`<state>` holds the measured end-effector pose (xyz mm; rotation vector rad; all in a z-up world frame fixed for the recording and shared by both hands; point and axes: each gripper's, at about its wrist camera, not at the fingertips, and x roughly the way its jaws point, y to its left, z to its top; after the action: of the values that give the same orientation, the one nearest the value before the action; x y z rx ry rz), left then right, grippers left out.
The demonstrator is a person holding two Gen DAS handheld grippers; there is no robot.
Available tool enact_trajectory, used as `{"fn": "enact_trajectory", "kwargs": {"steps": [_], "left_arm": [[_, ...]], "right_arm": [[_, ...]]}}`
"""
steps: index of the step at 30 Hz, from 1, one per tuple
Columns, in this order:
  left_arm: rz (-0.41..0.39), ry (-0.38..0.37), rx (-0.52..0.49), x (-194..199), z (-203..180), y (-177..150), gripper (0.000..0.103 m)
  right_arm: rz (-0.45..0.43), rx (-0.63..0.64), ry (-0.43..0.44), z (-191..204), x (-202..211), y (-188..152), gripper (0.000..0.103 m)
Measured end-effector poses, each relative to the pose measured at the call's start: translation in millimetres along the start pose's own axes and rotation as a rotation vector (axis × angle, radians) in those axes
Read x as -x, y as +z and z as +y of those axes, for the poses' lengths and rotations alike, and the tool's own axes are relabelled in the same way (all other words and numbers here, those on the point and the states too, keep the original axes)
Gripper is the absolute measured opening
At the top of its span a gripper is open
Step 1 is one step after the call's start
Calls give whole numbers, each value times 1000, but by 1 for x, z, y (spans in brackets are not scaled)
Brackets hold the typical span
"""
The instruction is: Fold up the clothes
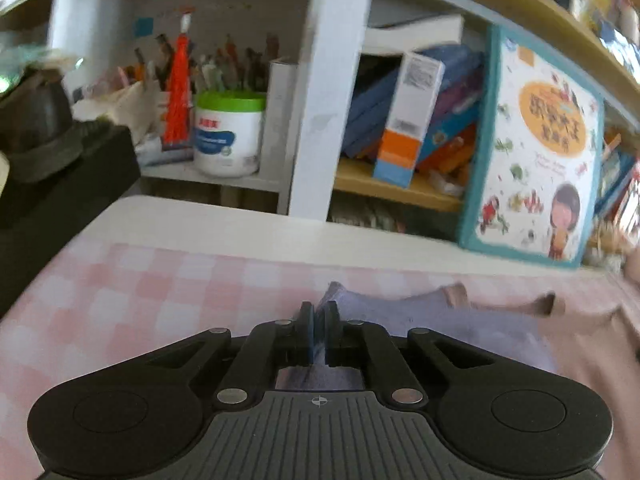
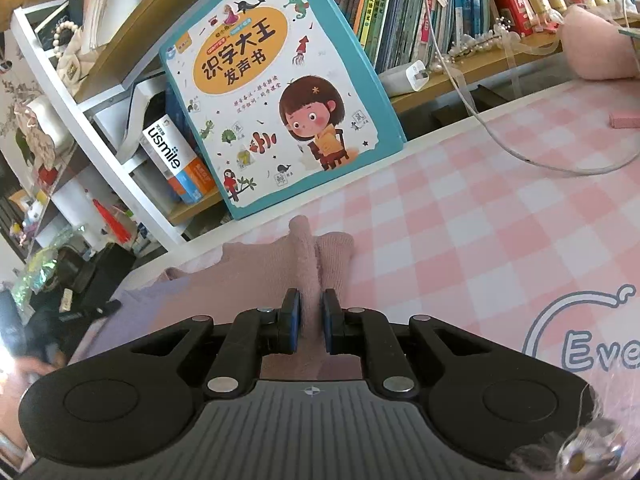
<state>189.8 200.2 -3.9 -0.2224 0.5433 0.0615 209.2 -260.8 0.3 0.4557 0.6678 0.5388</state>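
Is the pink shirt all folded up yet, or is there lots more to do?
Not yet. Done: the pink shirt lies on the checked table mat and both grippers have hold of it. In hand: the left gripper pinches a purple-looking edge and the right gripper pinches a bunched pink bit. Left: no neat fold shows, so most folding probably remains.

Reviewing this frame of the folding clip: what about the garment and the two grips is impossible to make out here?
- Garment outline: both wrist views, most of it cut off by the frame edges and hidden under the gripper bodies.
- What kind of garment it is: neither view shows enough.
- Left gripper: shut on lilac cloth; the held edge lies behind the pads.
- Right gripper: shut on a pink fold; layer count hidden.
- Left view's shelf: blurred.
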Motion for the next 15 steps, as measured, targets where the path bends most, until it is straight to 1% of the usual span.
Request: {"fn": "enact_trajectory", "kwargs": {"steps": [1, 3, 4, 5, 7, 8, 9, 13, 15], "left_arm": [[-1, 0, 26, 1, 4, 0, 12], [2, -10, 63, 2, 11, 0, 14], [-2, -18, 73, 5, 13, -2, 19], [-8, -8, 73, 8, 13, -2, 27], [-52, 47, 53, 24, 8, -3, 35], [-78, 65, 40, 32, 5, -3, 37], [-101, 69, 27, 44, 2, -6, 37], [-100, 74, -11, 82, -11, -16, 39], [-114, 75, -23, 104, -19, -24, 44]], "right_arm": [[0, -2, 2, 0, 0, 0, 10], [0, -4, 2, -1, 0, 0, 10], [0, -4, 2, 0, 0, 0, 10], [0, -5, 3, 0, 0, 0, 10], [0, -11, 6, 0, 0, 0, 10], [0, -13, 8, 0, 0, 0, 10], [0, -15, 9, -1, 0, 0, 10], [-1, -16, 9, -2, 0, 0, 10], [-1, -16, 9, -2, 0, 0, 10]]}}
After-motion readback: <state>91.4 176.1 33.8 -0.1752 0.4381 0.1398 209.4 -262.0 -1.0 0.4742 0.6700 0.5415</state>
